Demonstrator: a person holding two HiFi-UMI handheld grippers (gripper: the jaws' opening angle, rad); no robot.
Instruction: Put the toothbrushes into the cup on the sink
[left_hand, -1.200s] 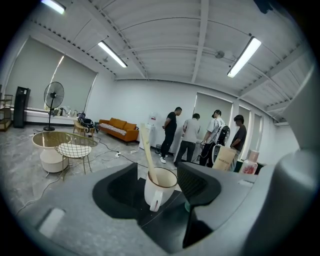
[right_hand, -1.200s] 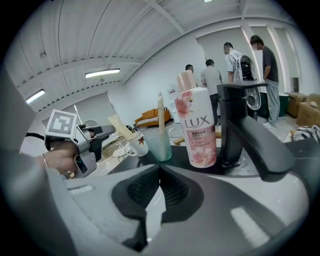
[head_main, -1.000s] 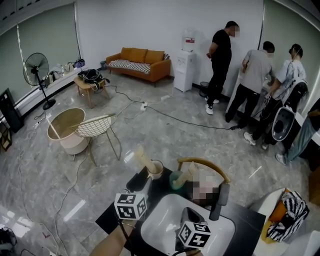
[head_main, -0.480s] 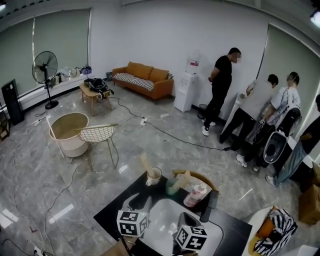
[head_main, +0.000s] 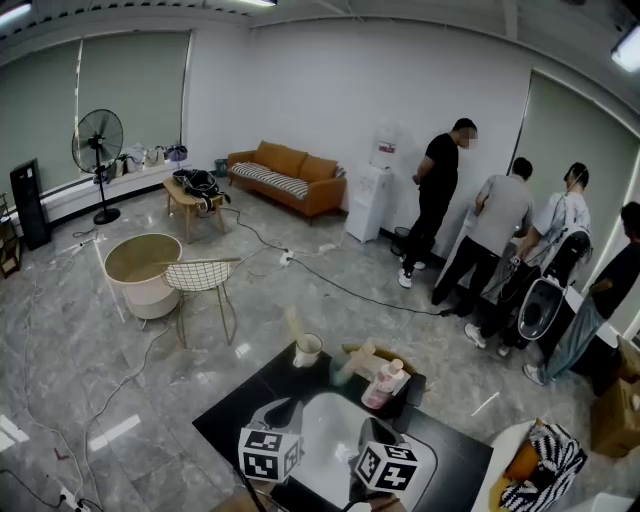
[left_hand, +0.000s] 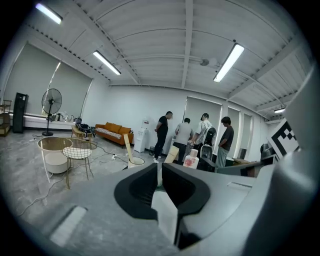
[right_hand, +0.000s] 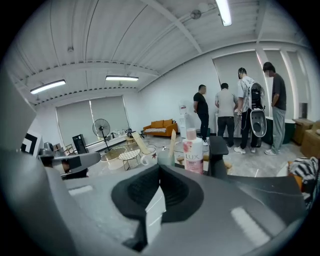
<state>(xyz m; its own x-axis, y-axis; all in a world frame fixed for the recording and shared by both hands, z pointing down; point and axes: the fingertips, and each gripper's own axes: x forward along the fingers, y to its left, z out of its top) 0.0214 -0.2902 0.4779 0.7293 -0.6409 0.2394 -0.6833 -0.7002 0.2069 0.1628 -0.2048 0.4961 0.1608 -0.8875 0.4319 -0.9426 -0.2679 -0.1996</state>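
At the near edge of a black bench (head_main: 238, 405) in a grey-floored office, a person holds two claws over the white sink (head_main: 322, 432) set into its top. The left claw (left_hand: 159, 172) has just been closing. Its jaws now stand only a thin slit apart and grip nothing; a sliver of green from beyond shows through the gap. The right claw (right_hand: 159, 171) is fully closed and empty, its black pads pressed together. Both point across the basin toward the bench's far rim and hang well short of what stands there.

Three things line that far rim: a white cup (head_main: 307, 350) on the left, a green cup (head_main: 341, 371) just beside it, and a pink bottle (head_main: 385, 384) to the right. A pale toothbrush (head_main: 293, 324) stands in the white cup, leaning left. A second toothbrush (right_hand: 172, 142) rises from the green cup, close to upright. The head view blurs both, but the right gripper view shows them clearly. A black tap (right_hand: 218, 154) stands just right of the bottle.

Beyond the bench, the curved back of a wooden chair (head_main: 400, 358) shows behind the cups. Four people (head_main: 497, 215) stand along the far wall with their backs to the room. An orange sofa (head_main: 290, 172) sits against the wall near a water dispenser (head_main: 368, 200), and a fan (head_main: 97, 142) stands by the window. A wire chair (head_main: 200, 280) stands beside a round tub (head_main: 140, 270), and a cable (head_main: 340, 290) trails across the floor.
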